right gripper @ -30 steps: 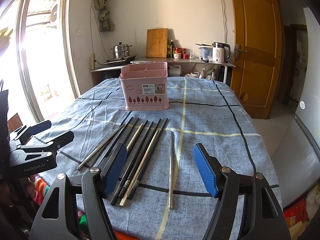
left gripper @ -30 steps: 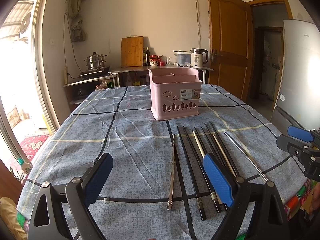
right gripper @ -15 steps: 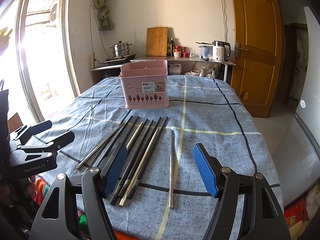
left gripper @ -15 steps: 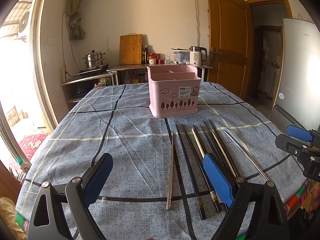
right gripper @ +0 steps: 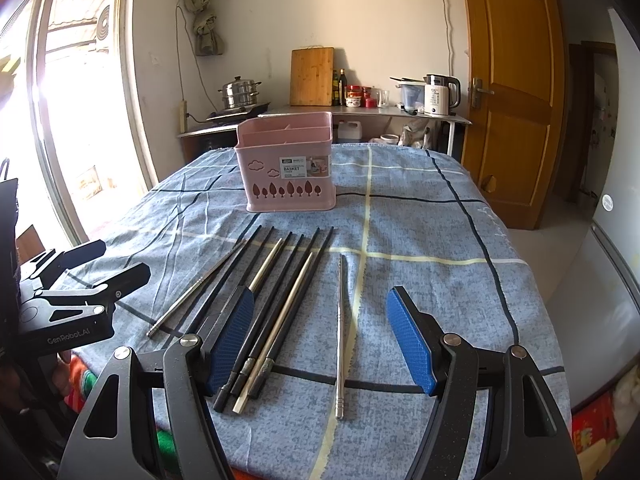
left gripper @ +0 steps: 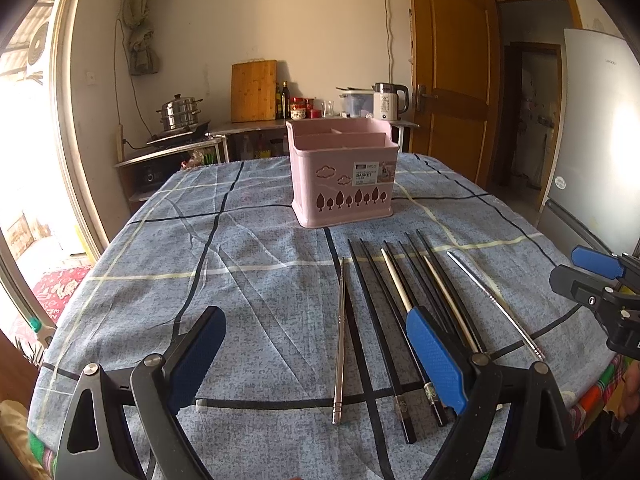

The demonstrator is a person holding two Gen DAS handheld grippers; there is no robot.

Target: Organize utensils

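On the desk (left gripper: pixel 248 280), spread with a blue-grey checked cloth, a pink basket (left gripper: pixel 343 176) stands upright toward the far side, its front showing cut-out trees and a printed label, its top split into compartments by inner walls. Nearer to me, the chopsticks (left gripper: pixel 404 300) lie flat in a loose fan, tips pointing toward the basket: several black ones and a couple of pale ones close together, some touching. One metal chopstick (left gripper: pixel 339 340) lies apart from the bunch, on its left as my left camera sees it, and another metal chopstick (left gripper: pixel 494 304) lies on the bunch's far right. My left tongs (left gripper: pixel 316 356) hang low over the near edge of the desk with their blue pads spread wide, gripping nothing; the single metal stick lies between the pads in that view, and the right pad covers part of the black bunch. My right tongs (right gripper: pixel 320 336) are likewise spread wide and hold nothing, hovering above the near ends of the sticks, with a metal chopstick between their pads and the black ones partly behind the left pad. Each camera catches the other tongs at the edge of its frame. Behind the desk, a side counter carries a steamer pot (left gripper: pixel 180 114), a wooden cutting board (left gripper: pixel 254 90) and a white kettle (left gripper: pixel 390 100).
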